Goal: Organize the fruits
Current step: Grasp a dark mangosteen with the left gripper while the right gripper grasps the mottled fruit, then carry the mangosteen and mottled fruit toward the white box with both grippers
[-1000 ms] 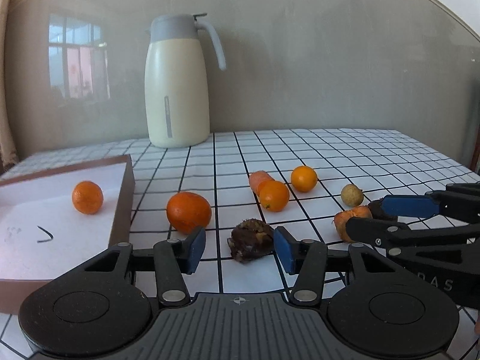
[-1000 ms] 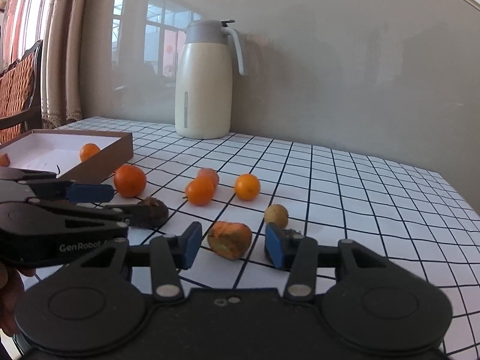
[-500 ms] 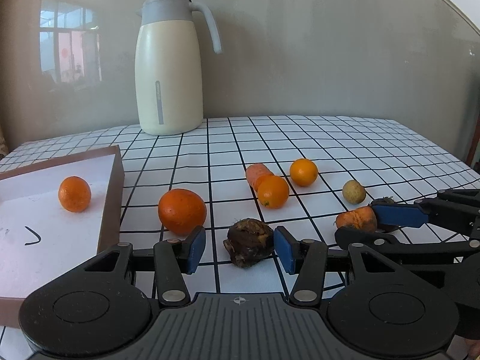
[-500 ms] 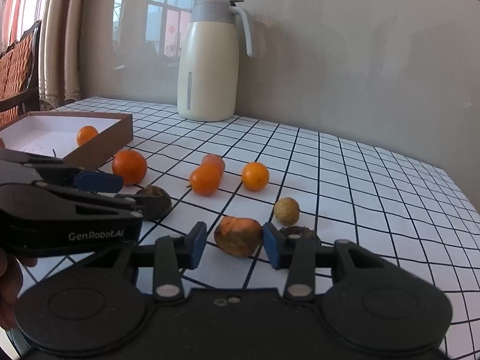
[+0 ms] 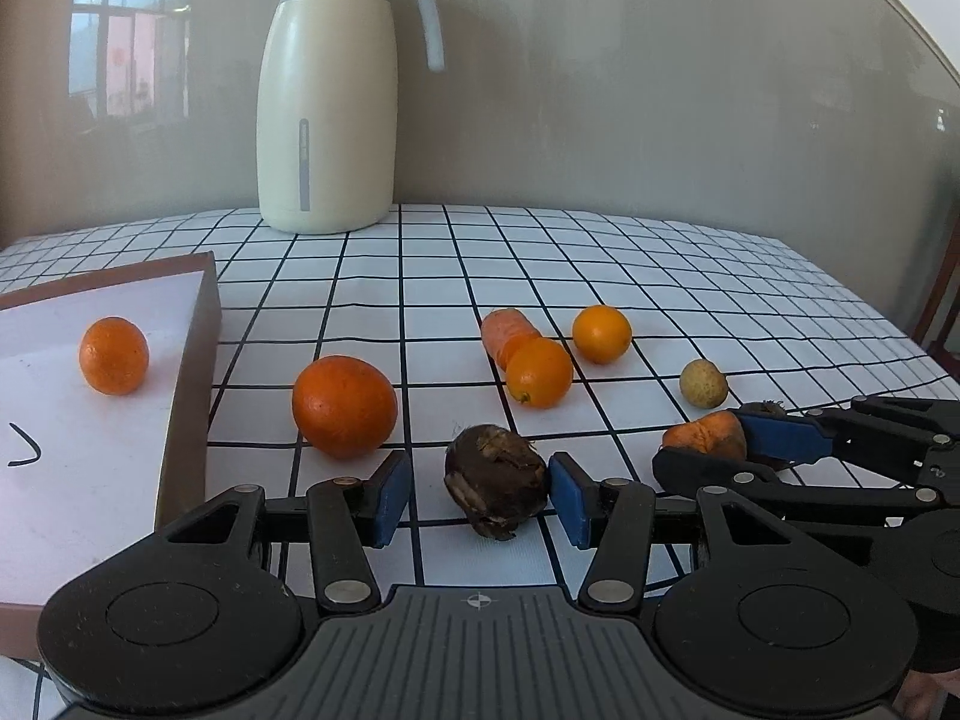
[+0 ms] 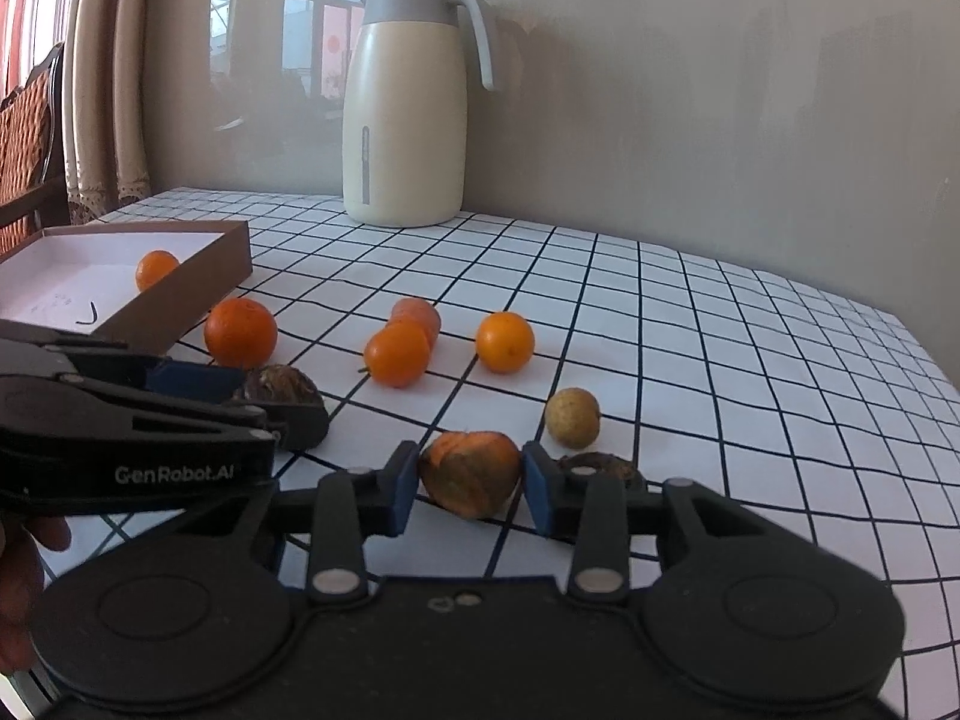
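One orange lies in the brown tray at left. Further right, the left gripper brackets a dark brown fruit, only its right pad touching, while the right gripper clamps an orange chunk on the checked cloth.

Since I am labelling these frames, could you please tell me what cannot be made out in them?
- Dark round item, right wrist view: mostly hidden behind the right gripper.
- Brown fruit, right wrist view: half covered by the left gripper.
- Box, both views: cut off by the left edge.
- Black mark in the box, left wrist view: too small to identify.
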{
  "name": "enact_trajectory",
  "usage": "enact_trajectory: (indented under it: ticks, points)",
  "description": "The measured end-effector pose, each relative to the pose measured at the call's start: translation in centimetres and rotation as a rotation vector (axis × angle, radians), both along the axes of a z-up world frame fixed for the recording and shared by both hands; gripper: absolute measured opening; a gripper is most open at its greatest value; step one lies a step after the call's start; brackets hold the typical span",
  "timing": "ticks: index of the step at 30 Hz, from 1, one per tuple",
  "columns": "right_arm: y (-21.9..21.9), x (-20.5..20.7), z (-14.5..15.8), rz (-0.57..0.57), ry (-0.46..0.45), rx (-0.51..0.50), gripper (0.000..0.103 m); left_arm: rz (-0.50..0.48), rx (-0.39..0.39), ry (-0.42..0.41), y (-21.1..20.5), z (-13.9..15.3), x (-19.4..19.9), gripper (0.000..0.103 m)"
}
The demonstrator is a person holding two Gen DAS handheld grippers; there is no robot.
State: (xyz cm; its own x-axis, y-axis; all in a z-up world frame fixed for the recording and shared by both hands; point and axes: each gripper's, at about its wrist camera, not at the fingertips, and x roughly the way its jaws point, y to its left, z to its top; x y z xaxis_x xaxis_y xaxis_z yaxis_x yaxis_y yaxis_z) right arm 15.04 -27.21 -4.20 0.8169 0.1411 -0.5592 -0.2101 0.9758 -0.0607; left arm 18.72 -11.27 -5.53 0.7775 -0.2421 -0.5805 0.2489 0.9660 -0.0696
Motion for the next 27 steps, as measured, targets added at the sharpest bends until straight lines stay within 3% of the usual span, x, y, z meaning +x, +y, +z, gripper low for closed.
enact_trajectory:
  ticks: [3, 4, 6, 17, 27]
  points:
    - [-0.1, 0.0, 0.0, 0.008, 0.003, 0.013, 0.03, -0.006, 0.007, 0.001, -0.2, 0.0, 0.0, 0.051]
    - [-0.1, 0.0, 0.1, 0.015, 0.003, 0.014, 0.028, -0.008, 0.01, 0.0, -0.2, 0.0, 0.0, 0.043]
    - [0.4, -0.2, 0.0, 0.029, -0.006, -0.013, 0.028, -0.019, 0.032, -0.007, -0.6, 0.0, -0.1, 0.039]
    - [0.0, -0.9, 0.7, 0.011, -0.03, -0.011, 0.028, -0.012, 0.051, -0.041, -0.4, 0.5, -1.3, 0.038]
    - [-0.6, -2.8, 2.3, -0.007, -0.077, 0.001, 0.028, -0.009, 0.07, -0.113, 0.2, 2.8, -4.2, 0.038]
